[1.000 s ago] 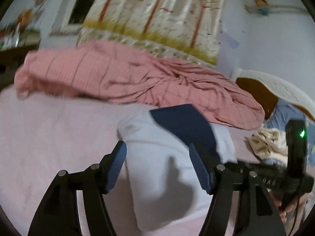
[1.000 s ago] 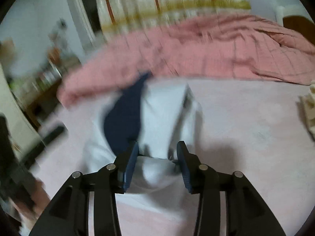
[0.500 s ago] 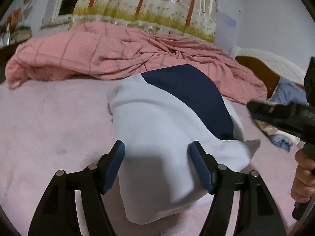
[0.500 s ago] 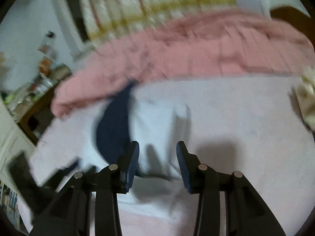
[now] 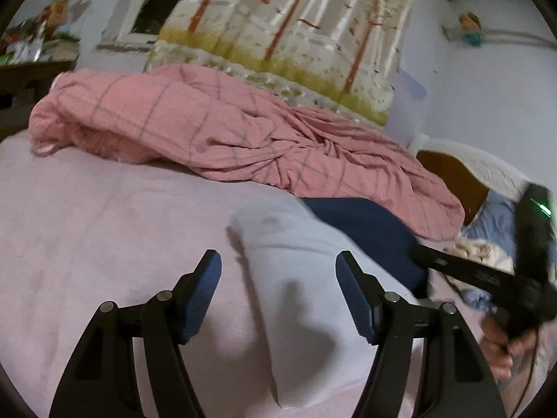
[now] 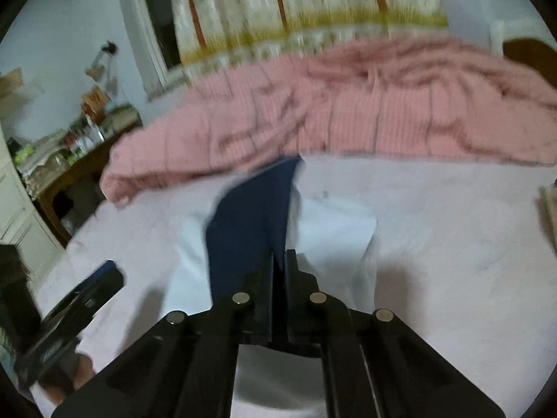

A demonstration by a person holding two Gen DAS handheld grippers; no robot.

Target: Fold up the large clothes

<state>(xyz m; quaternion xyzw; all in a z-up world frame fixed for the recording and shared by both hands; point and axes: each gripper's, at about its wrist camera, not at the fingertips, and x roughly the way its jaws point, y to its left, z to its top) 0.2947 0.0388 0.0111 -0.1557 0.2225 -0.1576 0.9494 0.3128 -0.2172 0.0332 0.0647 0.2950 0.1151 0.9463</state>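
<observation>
A white garment with a navy panel lies folded on the pink bed sheet. My left gripper hovers open over its near end; the cloth lies below and between the fingers, untouched by the pads. The right gripper comes in from the right, a hand on its handle. In the right wrist view, the right gripper has its jaws together, pinching the garment's edge where the navy panel meets the white. The left gripper shows at the lower left there.
A crumpled pink checked blanket lies across the back of the bed below a tree-print curtain. Other clothes are heaped at the right near the headboard. A cluttered desk stands left of the bed.
The right gripper's jaws have closed on the garment's edge. The left gripper has drawn back, so the garment sits farther off and lower than half a second ago.
</observation>
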